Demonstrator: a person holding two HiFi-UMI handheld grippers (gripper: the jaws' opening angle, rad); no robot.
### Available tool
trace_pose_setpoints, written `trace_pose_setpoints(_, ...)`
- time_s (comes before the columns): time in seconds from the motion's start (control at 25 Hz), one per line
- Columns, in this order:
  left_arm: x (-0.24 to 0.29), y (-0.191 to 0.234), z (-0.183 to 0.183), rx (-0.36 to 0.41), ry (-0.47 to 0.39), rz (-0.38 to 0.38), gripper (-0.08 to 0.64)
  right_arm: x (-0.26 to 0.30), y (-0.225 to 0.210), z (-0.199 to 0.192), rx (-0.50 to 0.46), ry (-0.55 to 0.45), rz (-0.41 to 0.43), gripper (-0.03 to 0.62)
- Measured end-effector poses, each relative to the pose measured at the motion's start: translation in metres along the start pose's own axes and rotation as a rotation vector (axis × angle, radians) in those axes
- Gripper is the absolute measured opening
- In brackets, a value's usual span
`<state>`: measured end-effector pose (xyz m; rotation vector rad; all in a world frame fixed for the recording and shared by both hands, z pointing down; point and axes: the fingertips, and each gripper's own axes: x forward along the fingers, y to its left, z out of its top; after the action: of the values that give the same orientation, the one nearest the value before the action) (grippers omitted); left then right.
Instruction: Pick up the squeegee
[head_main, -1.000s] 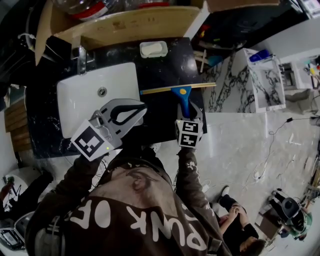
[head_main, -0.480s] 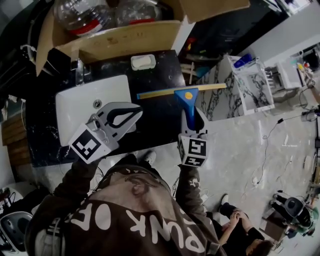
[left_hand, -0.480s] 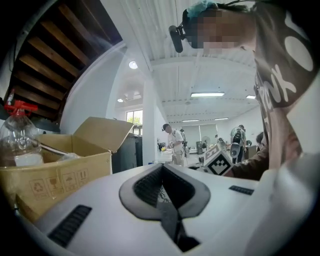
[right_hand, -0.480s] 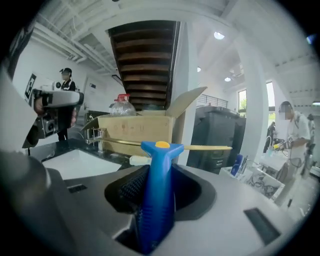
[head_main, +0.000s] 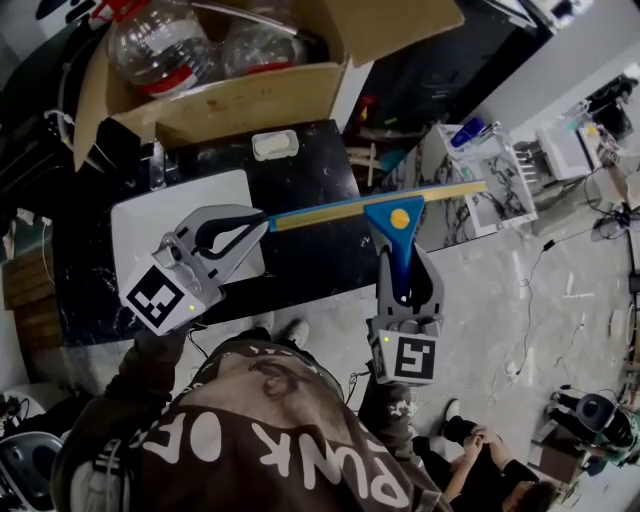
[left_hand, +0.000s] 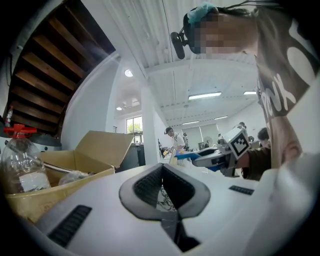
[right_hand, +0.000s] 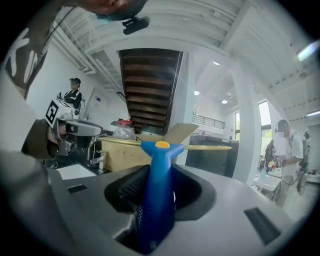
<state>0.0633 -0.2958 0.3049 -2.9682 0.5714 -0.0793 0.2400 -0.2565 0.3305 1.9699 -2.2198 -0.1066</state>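
Note:
The squeegee has a blue handle (head_main: 399, 250) and a long yellow blade (head_main: 340, 209). My right gripper (head_main: 402, 262) is shut on the handle and holds it level in the air above the black counter (head_main: 310, 255), blade crosswise. In the right gripper view the handle (right_hand: 156, 200) stands between the jaws, with the blade (right_hand: 200, 147) beyond them. My left gripper (head_main: 258, 222) hovers over the white sink (head_main: 145, 215), shut and holding nothing. In the head view the blade's left end lines up with its tips; the left gripper view shows the squeegee (left_hand: 182, 156) well apart from it.
A faucet (head_main: 157, 160) and a soap dish (head_main: 275, 145) sit at the counter's back. Behind stands an open cardboard box (head_main: 240, 100) with plastic bottles (head_main: 150, 45). A marbled white stand (head_main: 480, 165) is to the right. A person (head_main: 480, 440) sits on the floor at lower right.
My right gripper has lifted the squeegee off the counter and raised it toward the head camera. My left gripper has also risen a little, still shut.

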Motion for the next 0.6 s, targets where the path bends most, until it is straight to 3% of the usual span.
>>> trace_pose_setpoints(0.6,0.005,-0.001,0.009,0.029,-0.011,0.008,0.003,-0.016,-0.004,0.008,-0.035,-0.033,0.011,0.144)
